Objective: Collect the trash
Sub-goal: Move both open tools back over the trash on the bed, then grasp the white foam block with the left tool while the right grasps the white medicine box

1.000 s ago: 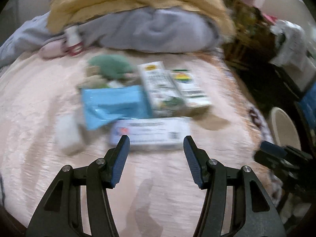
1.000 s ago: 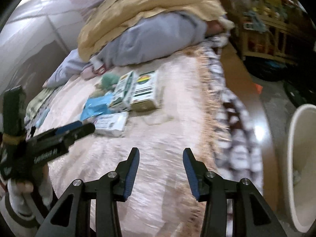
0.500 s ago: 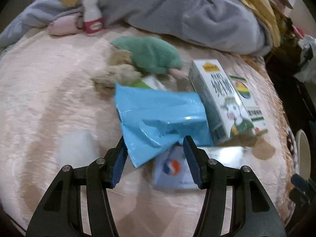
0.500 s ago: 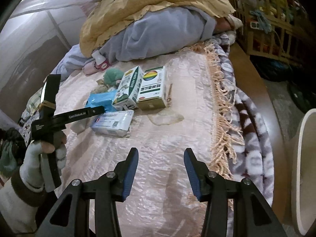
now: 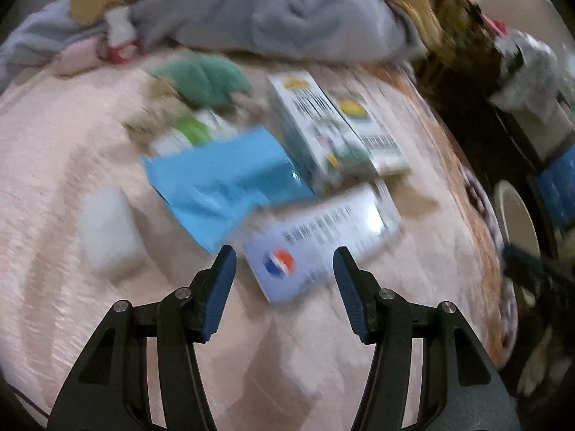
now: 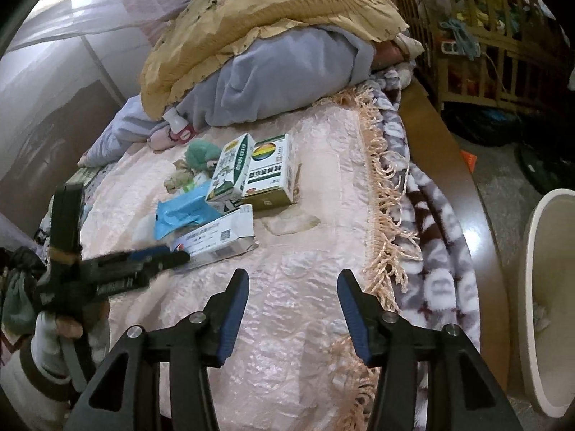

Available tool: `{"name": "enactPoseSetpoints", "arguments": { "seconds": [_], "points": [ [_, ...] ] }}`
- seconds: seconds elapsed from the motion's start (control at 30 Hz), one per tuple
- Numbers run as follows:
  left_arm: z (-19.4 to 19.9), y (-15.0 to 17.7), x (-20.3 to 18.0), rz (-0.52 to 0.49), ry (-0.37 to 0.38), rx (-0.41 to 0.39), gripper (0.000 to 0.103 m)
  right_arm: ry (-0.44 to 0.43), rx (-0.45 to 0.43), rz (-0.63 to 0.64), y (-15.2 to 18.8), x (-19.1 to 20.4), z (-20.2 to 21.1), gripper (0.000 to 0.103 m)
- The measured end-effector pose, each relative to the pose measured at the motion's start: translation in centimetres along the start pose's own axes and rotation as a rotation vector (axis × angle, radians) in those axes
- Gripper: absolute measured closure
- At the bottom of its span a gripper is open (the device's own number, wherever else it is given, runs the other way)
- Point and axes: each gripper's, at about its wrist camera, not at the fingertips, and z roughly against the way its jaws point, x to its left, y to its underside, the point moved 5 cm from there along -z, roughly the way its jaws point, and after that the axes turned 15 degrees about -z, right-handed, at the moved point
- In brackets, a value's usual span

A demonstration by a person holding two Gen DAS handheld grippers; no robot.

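A flat white box with a red-and-blue logo (image 5: 323,240) (image 6: 219,237) lies on the pink bedspread (image 6: 305,269). Its near corner sits just beyond my left gripper (image 5: 284,269) (image 6: 176,254), which is open and empty. Behind the box are a blue plastic packet (image 5: 222,183) (image 6: 183,212), a milk carton (image 5: 309,125) (image 6: 231,168) and a rainbow-printed box (image 5: 370,133) (image 6: 273,176). A clear wrapper (image 6: 291,222) lies flat beside them. My right gripper (image 6: 293,287) hovers over bare bedspread nearer the bed's edge, its jaws opening with nothing between them.
A green plush toy (image 5: 205,79) (image 6: 201,154) and a white pad (image 5: 107,233) lie left of the pile. Grey and yellow bedding (image 6: 280,72) is heaped behind. A white bin (image 6: 550,287) stands on the floor at right, past the fringed edge (image 6: 384,194) and wooden frame.
My left gripper has shifted from over the blue packet to the white box's near corner. The right gripper's jaws have widened while it stayed in place.
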Motion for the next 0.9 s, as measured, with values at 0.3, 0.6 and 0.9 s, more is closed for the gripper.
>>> {"name": "enactPoseSetpoints", "arguments": {
  "seconds": [0.3, 0.6, 0.9],
  "points": [
    [-2.3, -0.2, 0.2, 0.046, 0.065, 0.054, 0.049, -0.003, -0.013, 0.016, 0.4, 0.7, 1.1, 0.049],
    [1.6, 3.2, -7.1, -0.074, 0.305, 0.046, 0.049, -0.029, 0.009, -0.015, -0.1, 1.5, -0.3, 0.047],
    [3.7, 1.5, 0.8, 0.043, 0.041, -0.051, 0.049, -0.031, 0.053, 0.054, -0.7, 6.6, -4.8, 0.043]
  ]
}}
